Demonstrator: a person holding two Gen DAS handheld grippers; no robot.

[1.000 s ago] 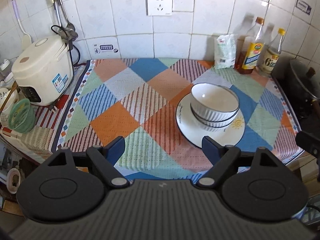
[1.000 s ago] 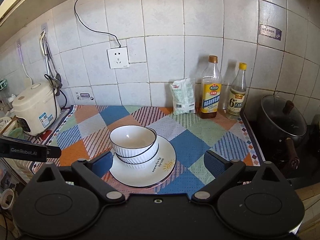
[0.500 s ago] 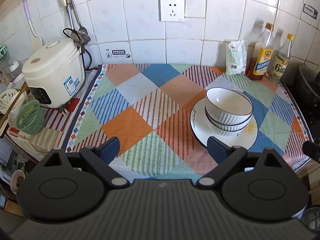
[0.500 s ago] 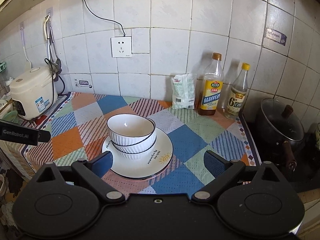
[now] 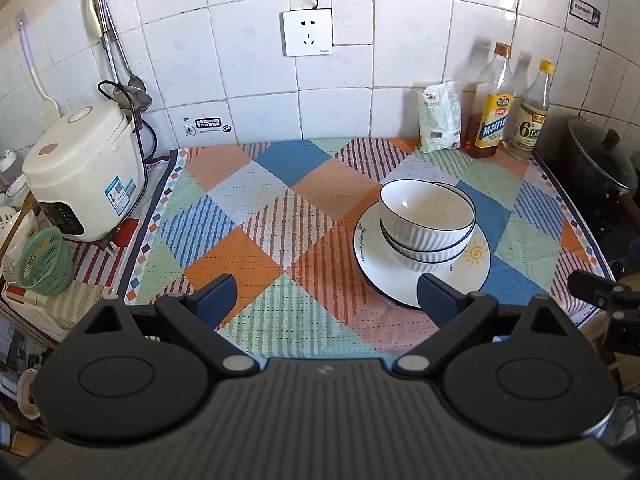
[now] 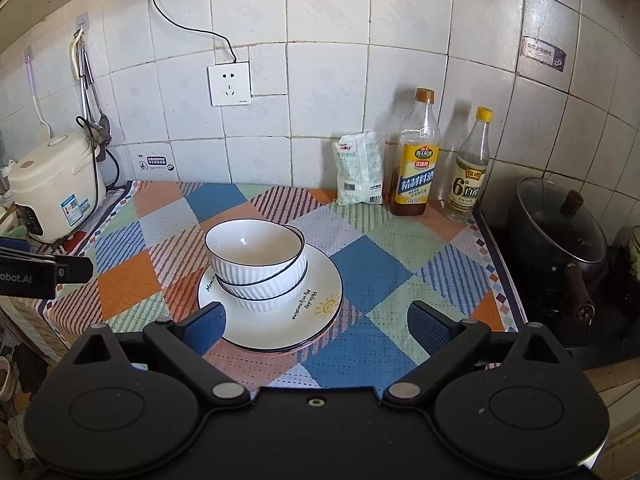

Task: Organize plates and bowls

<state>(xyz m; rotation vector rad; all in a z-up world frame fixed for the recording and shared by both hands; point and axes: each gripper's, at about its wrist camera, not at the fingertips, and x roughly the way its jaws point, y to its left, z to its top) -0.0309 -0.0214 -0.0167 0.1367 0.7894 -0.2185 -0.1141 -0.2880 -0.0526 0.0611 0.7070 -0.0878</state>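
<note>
a: where are the dishes right now?

b: in the right wrist view, two white ribbed bowls (image 6: 256,264) sit nested on a plate (image 6: 320,304), just left of centre in the frame, on the patchwork cloth (image 6: 384,276). the upper bowl leans a bit, its rim is not level with the one under it. there looks to be a second plate rim under the first at the lower edge, but the fisheye makes that hard to be sure of.

a: and the claws?

b: the right gripper (image 6: 316,326) hangs in front of the stack with its jaws spread wide, nothing between them, the left pad overlapping the plate's near edge in the picture only. the left gripper (image 5: 324,294) has just been opening its jaws and now stands wide too, empty, with the plate (image 5: 472,276) off to the lower right of its frame beside its right pad.

a: so what could go wrong from here?

b: mostly the tilted top bowl. if a pad nudges the plate rim while coming in, i'd expect the bowls to slide or rock, since glazed surfaces give little hold. gripping the top bowl by one thin wall could tip it against the lower one and drag both.

a: anything nearby to worry about?

b: the two bottles (image 6: 416,152) and the packet (image 6: 358,170) stand at the upper right by the wall, and the pot (image 6: 560,240) is at the right edge. a wide swing that way with a dish could knock them. the rice cooker (image 5: 80,172) at the left is well apart.
</note>
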